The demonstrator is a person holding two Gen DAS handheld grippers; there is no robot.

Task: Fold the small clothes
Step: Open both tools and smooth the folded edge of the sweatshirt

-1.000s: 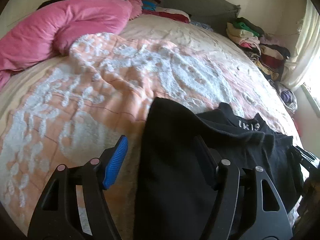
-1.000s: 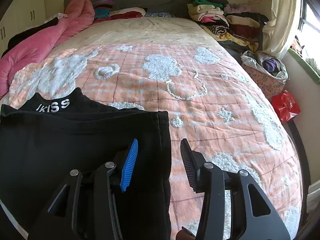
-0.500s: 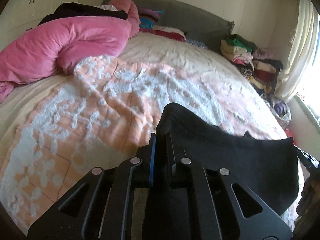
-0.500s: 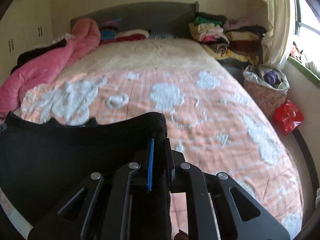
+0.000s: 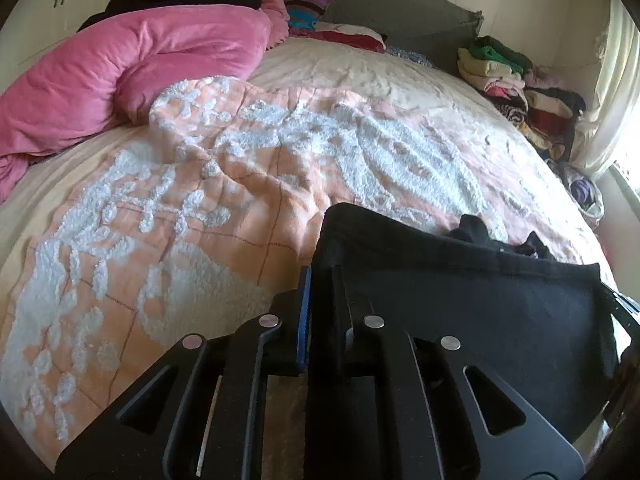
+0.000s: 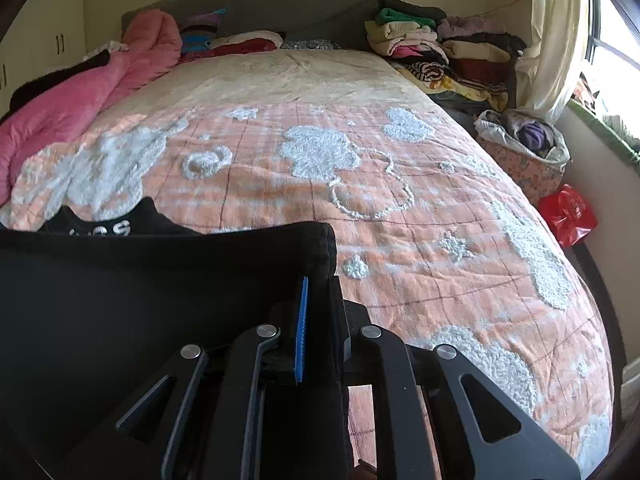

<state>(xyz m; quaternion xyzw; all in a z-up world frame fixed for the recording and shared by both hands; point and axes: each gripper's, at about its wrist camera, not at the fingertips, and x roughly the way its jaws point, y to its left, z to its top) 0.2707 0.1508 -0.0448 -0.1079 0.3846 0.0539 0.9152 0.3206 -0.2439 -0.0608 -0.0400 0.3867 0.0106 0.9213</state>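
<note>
Bedspread point(image 6: 400, 240) beneath garment point(image 6: 120, 300), lettering half-hidden.

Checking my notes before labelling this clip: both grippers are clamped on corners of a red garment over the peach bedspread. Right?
Not quite: the garment is black, not red, as both wrist views show. The rest holds: the left gripper and right gripper are each shut on a corner of it, over the peach bedspread.

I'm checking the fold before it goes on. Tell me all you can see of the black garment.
The black garment is soft, matte knit with white lettering near its far edge, partly hidden. Its near edge is lifted off the bedspread and stretched between both claws: the left claw pinches one corner, the right claw the other. The far part lies on the bedspread.
</note>
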